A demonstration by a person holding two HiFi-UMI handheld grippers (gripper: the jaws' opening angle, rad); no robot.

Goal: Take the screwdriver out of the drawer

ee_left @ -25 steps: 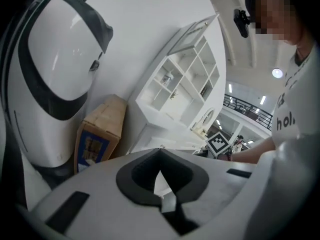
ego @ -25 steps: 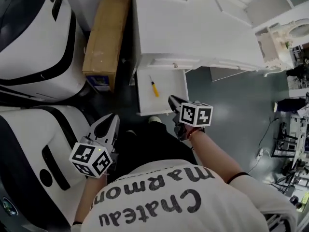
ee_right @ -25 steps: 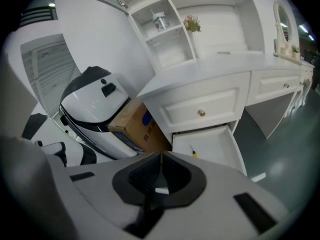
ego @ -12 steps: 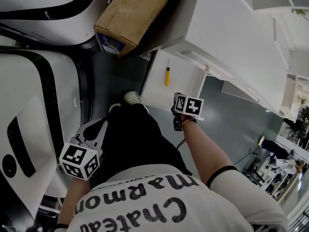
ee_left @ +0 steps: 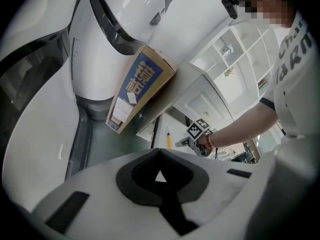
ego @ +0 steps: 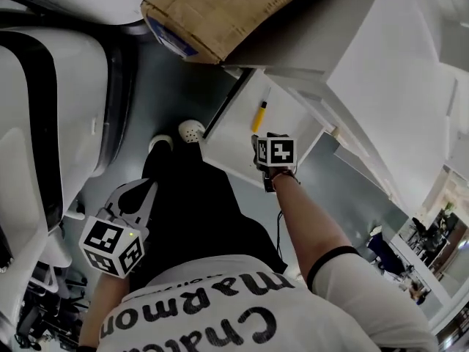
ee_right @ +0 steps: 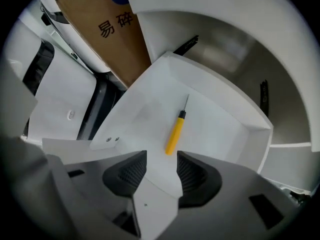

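The right gripper (ee_right: 161, 166) hangs over the open drawer (ee_right: 145, 109), its jaws opening with nothing between them, the yellow-handled screwdriver (ee_right: 174, 134) lying just beyond their tips, handle end nearest, while the left gripper (ee_left: 160, 176), jaws pressed together, stays well apart.

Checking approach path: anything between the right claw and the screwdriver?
No. Right gripper view: bare drawer floor between screwdriver and right claw, its jaws opening, nothing between them.
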